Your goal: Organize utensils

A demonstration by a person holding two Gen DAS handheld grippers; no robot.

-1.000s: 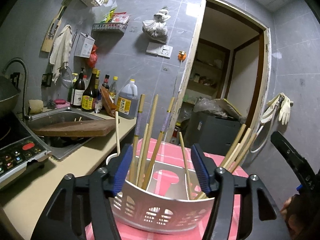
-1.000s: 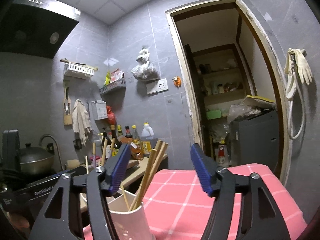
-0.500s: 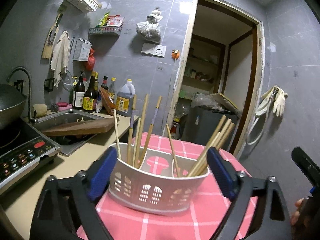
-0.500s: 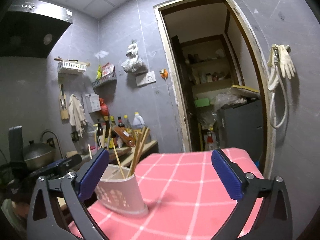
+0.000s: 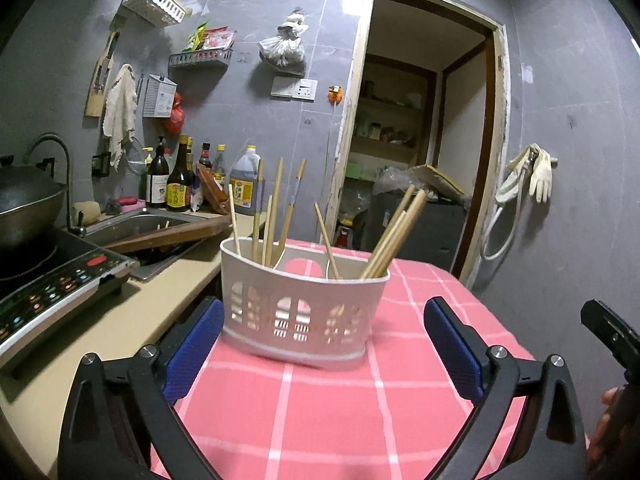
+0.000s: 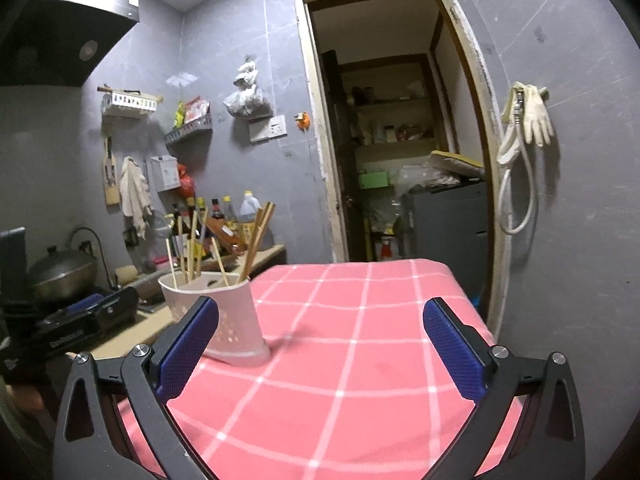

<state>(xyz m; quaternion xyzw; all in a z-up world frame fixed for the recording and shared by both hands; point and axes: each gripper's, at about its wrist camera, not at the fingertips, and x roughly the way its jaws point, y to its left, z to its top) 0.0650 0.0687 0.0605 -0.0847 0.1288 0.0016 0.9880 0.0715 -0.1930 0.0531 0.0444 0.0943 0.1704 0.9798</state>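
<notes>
A white slotted utensil holder (image 5: 304,300) stands upright on the pink checked tablecloth (image 5: 320,408), with several wooden chopsticks (image 5: 272,208) sticking out of it. My left gripper (image 5: 323,312) sits just in front of the holder. Its jaws are still opening, wider than the holder and clear of its sides. In the right wrist view the holder (image 6: 224,312) is at the table's left edge, past my left blue pad (image 6: 188,344). My right gripper (image 6: 322,312) is open over bare cloth (image 6: 360,340), with nothing between its fingers.
A beige counter (image 5: 132,312) runs along the left with an induction hob (image 5: 52,288), a wok (image 5: 24,204), a sink (image 5: 132,220) with a wooden board across it, and sauce bottles (image 5: 176,184). A doorway (image 6: 400,140) opens behind the table. Gloves and a hose (image 6: 524,128) hang on the right wall.
Both grippers have opened wide and drawn back from the holder, which looks smaller and farther off now. The left jaws, earlier closed around its sides, have let it go.
</notes>
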